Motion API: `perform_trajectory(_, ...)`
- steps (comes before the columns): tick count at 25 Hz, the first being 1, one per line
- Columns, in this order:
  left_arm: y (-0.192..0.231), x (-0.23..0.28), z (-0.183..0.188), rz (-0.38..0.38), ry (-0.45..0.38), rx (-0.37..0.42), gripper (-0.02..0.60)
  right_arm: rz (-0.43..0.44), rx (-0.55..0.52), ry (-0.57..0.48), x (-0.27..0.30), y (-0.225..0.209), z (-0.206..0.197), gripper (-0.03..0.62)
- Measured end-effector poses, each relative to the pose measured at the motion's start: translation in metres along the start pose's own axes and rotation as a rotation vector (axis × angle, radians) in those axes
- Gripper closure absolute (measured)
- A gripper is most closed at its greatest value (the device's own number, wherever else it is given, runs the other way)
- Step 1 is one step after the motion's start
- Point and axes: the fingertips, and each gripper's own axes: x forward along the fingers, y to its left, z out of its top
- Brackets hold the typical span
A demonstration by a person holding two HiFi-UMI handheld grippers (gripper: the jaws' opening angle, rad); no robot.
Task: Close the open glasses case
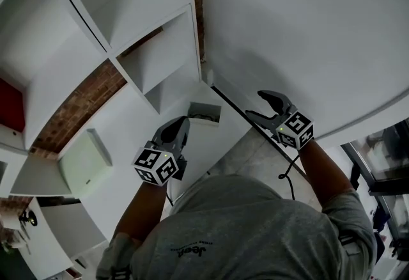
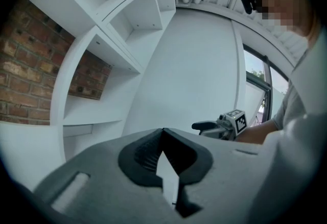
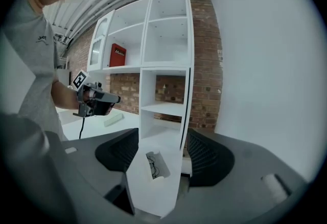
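Looking along the right gripper (image 3: 162, 138), we see its jaws standing well apart with nothing gripped. The pads touch only air, and the white bench (image 3: 148, 195) shows through the gap. Framed in that gap, but farther off and clear of both pads, lies the glasses case (image 3: 163, 163). It is open, with a pair of dark-rimmed glasses (image 3: 152, 167) lying inside. The case sits flat on the bench just in front of the foot of the tall white shelf unit (image 3: 163, 64).

Our left gripper (image 2: 163, 133) has its jaws brought together so that the tips meet, and it holds nothing. It points at a plain white wall, and the case is not in its view.

From the head view, both grippers hover above the bench, one to each side. The case lies between them and farther ahead, untouched.

A pale green box (image 1: 85, 160) lies farther along the bench on the left, well away from the case. A red item (image 3: 118, 55) stands in one upper compartment of the shelves. A brick wall (image 3: 207, 64) shows behind the shelf unit.
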Motion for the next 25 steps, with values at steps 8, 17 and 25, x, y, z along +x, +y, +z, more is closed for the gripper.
perform_trajectory(8,0.046,-0.027,-0.021,0.082,0.023,-0.062,0.584,0.156,-0.07,0.156,0.085,0.028,-0.044,0.267)
perform_trajectory(17,0.087,-0.038,-0.046,0.127,0.046,-0.104,0.584,0.244,-0.109,0.329,0.17,0.04,-0.123,0.218)
perform_trajectory(25,0.11,-0.038,-0.057,0.14,0.061,-0.115,0.584,0.266,-0.212,0.475,0.213,0.036,-0.186,0.187)
